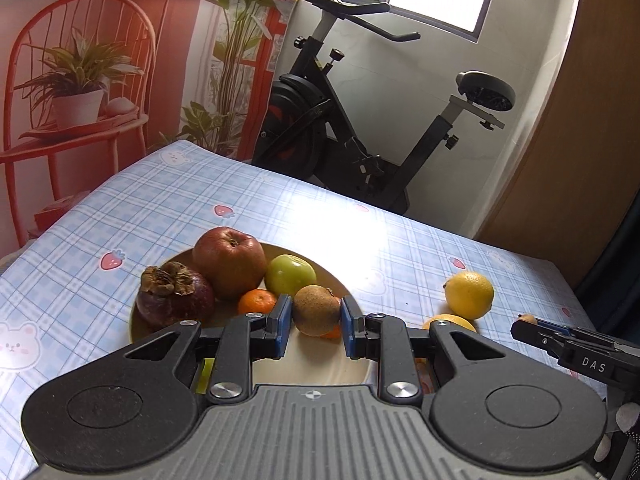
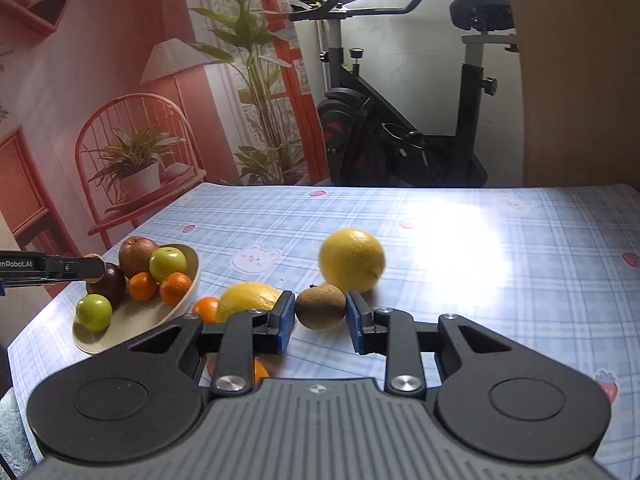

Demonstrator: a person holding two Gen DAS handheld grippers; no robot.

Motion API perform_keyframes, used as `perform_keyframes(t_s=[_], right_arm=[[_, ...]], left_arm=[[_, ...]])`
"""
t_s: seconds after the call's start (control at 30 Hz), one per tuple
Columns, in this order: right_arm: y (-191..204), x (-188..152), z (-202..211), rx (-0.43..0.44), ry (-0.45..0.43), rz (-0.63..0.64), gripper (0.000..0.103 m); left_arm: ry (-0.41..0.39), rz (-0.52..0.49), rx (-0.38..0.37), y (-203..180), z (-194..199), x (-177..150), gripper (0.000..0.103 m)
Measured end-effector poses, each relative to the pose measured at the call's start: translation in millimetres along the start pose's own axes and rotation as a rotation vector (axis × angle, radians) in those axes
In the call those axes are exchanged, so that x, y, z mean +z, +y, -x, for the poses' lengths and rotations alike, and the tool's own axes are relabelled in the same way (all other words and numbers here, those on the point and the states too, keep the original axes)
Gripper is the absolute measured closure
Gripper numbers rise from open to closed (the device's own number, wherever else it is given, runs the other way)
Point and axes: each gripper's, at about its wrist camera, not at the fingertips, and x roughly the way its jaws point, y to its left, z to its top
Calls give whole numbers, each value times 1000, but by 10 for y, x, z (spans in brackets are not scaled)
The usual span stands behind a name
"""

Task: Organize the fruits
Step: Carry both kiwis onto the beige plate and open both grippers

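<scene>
Fruits lie partly in a cream bowl [image 1: 352,300] and partly loose on the blue checked tablecloth [image 2: 480,280]; each claw grips a kiwi. Seen from the left wrist, the left gripper [image 1: 316,316] is clamped on a brown kiwi [image 1: 316,310], its blue pads pressing both flanks, and the kiwi hangs over the bowl's near half; in the bowl behind it sit a red apple [image 1: 230,262], a green apple [image 1: 290,274], a dark mangosteen [image 1: 174,294] with a dry brown cap, and a small mandarin [image 1: 257,300]; a second orange fruit peeks from under the held kiwi. To the right of the bowl a lemon [image 1: 469,294] rests on the cloth, with another yellow fruit just in front of it, half hidden by the gripper. Seen from the right wrist, the right gripper [image 2: 321,314] is closed on a second kiwi [image 2: 321,306], with the cloth beneath it; whether it touches the cloth I cannot tell; the lemon lies just behind it, a second lemon [image 2: 248,300] and a loose mandarin [image 2: 206,308] to its left, near the bowl's rim. An exercise bike [image 2: 400,120] stands beyond the table.
</scene>
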Motion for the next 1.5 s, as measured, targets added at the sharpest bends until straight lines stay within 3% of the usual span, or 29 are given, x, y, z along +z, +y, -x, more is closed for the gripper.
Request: perform_keyframes(t_s=[0.27, 0.57, 0.97, 1.5], right_arm=[[668, 300, -742, 118, 41, 124, 73], [926, 305, -1211, 179, 88, 211, 73], [937, 262, -1410, 196, 115, 229, 73], [987, 282, -1432, 179, 121, 229, 70]], left_arm=[[-3, -46, 83, 374, -58, 142, 75], [20, -150, 41, 340, -248, 135, 75], [65, -172, 36, 299, -420, 97, 75], [54, -160, 31, 337, -398, 110, 75]])
